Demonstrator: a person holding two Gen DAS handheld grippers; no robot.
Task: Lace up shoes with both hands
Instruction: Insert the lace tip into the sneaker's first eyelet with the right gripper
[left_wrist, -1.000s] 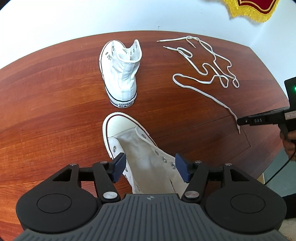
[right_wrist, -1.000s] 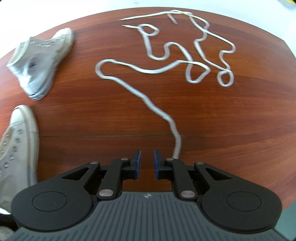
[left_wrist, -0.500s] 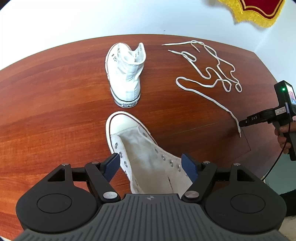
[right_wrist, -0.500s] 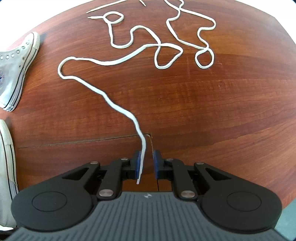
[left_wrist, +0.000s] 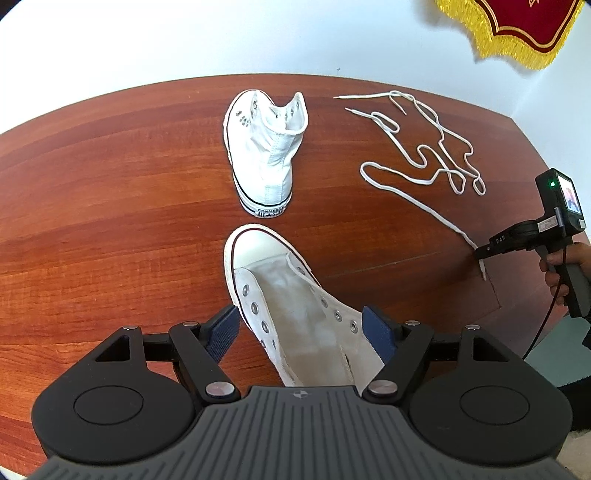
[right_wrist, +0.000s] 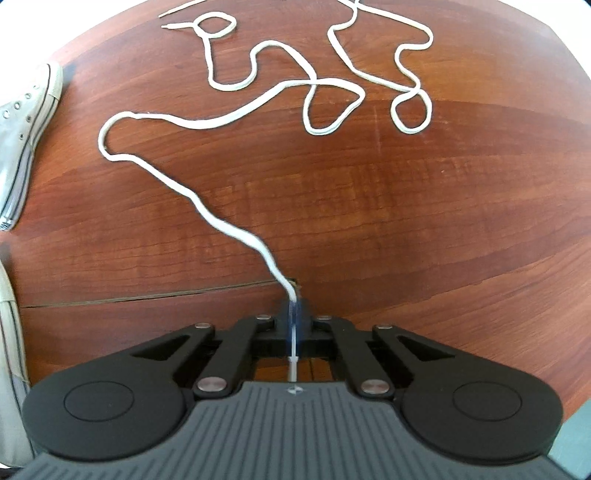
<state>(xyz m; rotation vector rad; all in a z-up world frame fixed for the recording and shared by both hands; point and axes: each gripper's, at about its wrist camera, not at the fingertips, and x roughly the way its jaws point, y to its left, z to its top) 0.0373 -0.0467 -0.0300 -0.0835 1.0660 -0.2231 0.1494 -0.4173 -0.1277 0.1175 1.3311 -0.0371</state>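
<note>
Two shoes, near (left_wrist: 295, 302) and far (left_wrist: 266, 147), show bare eyelets. Right gripper (right_wrist: 294, 317) jaws pinch lace (right_wrist: 236, 236) tip; left gripper (left_wrist: 301, 328) jaws spread around near shoe. Threading all remains.

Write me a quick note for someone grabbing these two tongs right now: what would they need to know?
Right tongs: shut on the tip of a loose lace, low by the table.
Left tongs: open, straddling the near shoe, gripping nothing.
The far shoe stands beyond it; a second lace lies tangled with the first.
Done: lace end caught.
Left: all threading; every eyelet in view is bare.
</note>
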